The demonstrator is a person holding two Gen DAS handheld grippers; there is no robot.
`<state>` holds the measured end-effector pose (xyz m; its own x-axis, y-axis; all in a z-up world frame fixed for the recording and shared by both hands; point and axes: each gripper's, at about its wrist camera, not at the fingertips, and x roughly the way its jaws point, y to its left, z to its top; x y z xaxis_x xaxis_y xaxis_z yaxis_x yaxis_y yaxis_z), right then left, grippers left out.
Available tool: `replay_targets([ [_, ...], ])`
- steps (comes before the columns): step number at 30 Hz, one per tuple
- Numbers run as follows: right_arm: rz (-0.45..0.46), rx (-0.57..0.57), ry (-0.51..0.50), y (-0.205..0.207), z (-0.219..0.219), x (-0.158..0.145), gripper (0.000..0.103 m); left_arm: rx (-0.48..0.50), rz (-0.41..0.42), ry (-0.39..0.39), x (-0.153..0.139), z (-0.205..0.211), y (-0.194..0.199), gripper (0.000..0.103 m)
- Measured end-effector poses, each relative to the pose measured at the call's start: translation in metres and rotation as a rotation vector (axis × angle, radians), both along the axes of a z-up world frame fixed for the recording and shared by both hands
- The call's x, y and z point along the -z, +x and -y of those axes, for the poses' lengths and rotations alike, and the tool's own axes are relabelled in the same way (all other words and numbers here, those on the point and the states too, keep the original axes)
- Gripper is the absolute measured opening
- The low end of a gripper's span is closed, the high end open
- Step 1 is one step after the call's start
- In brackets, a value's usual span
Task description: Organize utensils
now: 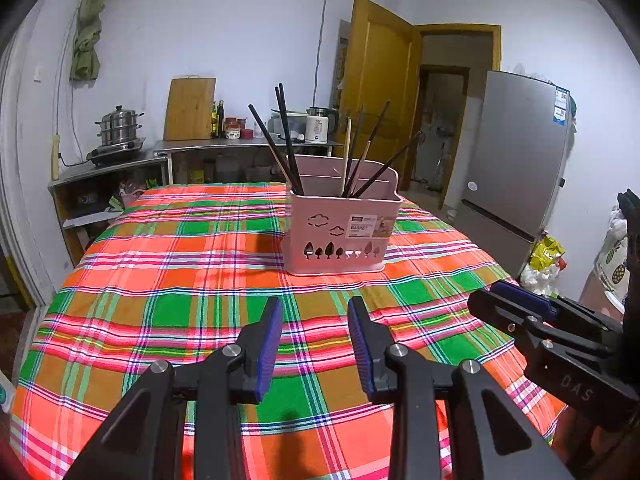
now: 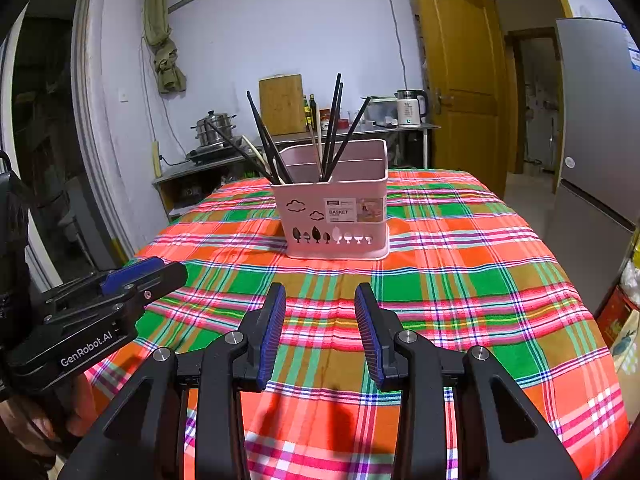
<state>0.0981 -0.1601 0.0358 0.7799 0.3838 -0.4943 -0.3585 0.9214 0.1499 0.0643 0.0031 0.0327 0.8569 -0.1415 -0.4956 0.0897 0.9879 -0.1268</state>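
Left wrist view: we held the left gripper (image 1: 315,312) low over the table (image 1: 168,304), its blue-padded jaws apart with only plaid cloth between them. The pink utensil basket (image 1: 340,232) stood upright on the cloth ahead of the fingertips, well apart from them, with dark and pale chopsticks (image 1: 288,140) leaning in its front compartments. The right gripper (image 1: 486,294) entered at the right edge, off to the basket's near right. Right wrist view: we saw the right gripper's jaws likewise apart and empty, the basket straight ahead and untouched. Behind the table we noted a steel counter (image 1: 240,145) bearing a cutting board (image 1: 190,108), a steamer pot (image 1: 119,122) and a kettle (image 1: 318,124), a yellow door (image 1: 378,80) and a grey refrigerator (image 1: 516,152).
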Motion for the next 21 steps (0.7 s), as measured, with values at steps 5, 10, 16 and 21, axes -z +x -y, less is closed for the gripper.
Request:
replay_targets([
  [5,-0.001,-0.001,-0.001,-0.0009,0.0008,0.0005,0.037,0.003,0.001,0.002,0.0002,-0.0009,-0.0010,0.033],
  [10,0.000,-0.001,-0.002,-0.0012,0.0009,0.0006,0.037,-0.004,-0.002,0.005,0.0008,-0.0016,-0.0021,0.033],
  [16,-0.003,-0.001,-0.002,0.0007,0.0015,0.0010,0.037,-0.005,-0.002,0.003,0.0008,-0.0012,-0.0027,0.033],
  [21,-0.003,-0.001,-0.002,0.0005,0.0014,0.0009,0.037,-0.009,0.002,0.001,0.0003,-0.0020,-0.0027,0.033],
])
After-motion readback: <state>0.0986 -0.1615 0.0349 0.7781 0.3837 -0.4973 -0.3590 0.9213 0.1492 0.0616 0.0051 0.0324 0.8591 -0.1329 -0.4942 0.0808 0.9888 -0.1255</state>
